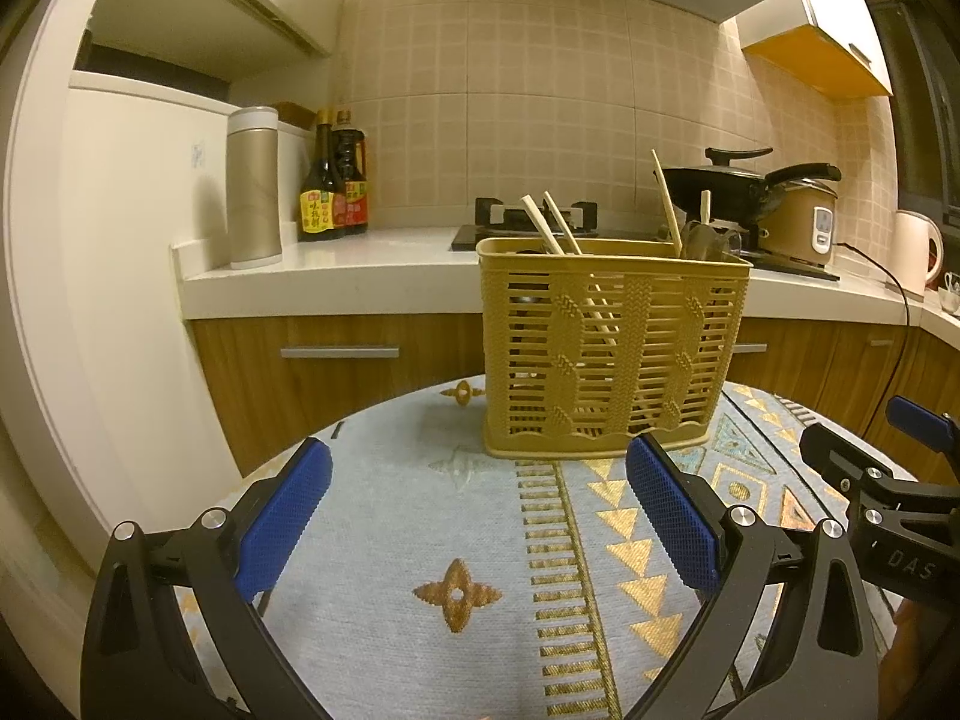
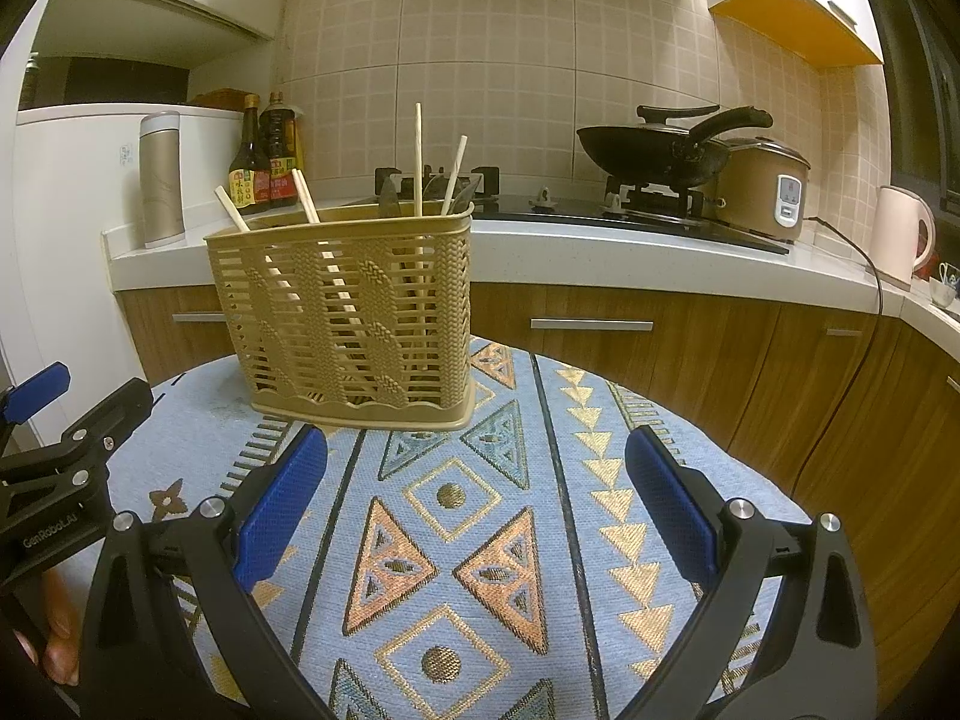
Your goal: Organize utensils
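Note:
A tan slatted plastic utensil basket stands upright on the patterned tablecloth; it also shows in the right wrist view. Several wooden chopsticks and dark utensils stick out of its top. My left gripper is open and empty, just in front of the basket. My right gripper is open and empty, in front of the basket and to its right. Each gripper shows at the edge of the other's view.
A kitchen counter runs behind the table, with sauce bottles, a steel flask, a gas hob with a black wok, a rice cooker and a kettle. The table edge drops off behind the basket.

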The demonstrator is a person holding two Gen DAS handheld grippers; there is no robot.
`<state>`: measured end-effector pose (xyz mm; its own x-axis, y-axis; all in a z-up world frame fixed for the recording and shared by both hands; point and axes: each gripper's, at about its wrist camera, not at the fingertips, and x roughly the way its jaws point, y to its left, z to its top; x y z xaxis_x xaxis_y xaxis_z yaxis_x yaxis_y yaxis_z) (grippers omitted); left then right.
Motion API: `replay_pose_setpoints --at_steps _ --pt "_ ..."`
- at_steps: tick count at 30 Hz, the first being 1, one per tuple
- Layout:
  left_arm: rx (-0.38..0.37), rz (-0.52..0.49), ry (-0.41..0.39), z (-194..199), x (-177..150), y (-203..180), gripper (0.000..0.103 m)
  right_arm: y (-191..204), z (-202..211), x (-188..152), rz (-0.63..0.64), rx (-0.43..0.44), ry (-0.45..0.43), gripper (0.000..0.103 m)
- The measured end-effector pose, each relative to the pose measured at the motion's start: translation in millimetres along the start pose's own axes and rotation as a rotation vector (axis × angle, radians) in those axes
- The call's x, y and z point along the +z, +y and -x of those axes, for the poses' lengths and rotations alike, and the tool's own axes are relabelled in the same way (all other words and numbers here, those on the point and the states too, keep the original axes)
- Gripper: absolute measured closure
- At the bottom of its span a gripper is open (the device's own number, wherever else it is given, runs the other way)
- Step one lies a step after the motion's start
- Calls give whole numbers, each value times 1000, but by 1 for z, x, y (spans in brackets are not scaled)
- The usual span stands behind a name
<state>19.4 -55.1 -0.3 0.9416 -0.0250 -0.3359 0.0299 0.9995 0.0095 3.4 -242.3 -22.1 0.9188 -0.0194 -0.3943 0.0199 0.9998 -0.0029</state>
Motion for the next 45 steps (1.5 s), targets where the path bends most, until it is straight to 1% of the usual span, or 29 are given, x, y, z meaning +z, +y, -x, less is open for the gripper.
replay_pose_setpoints --at_steps 37,41,45 --pt "2 -17 -10 1 1 -3 8 2 0 -2 -5 -7 10 8" --pt "-6 -14 -29 5 0 -3 8 2 0 -2 -5 -7 10 8" --pt "0 -13 -26 4 0 -2 8 2 -1 -2 -7 -7 11 8"
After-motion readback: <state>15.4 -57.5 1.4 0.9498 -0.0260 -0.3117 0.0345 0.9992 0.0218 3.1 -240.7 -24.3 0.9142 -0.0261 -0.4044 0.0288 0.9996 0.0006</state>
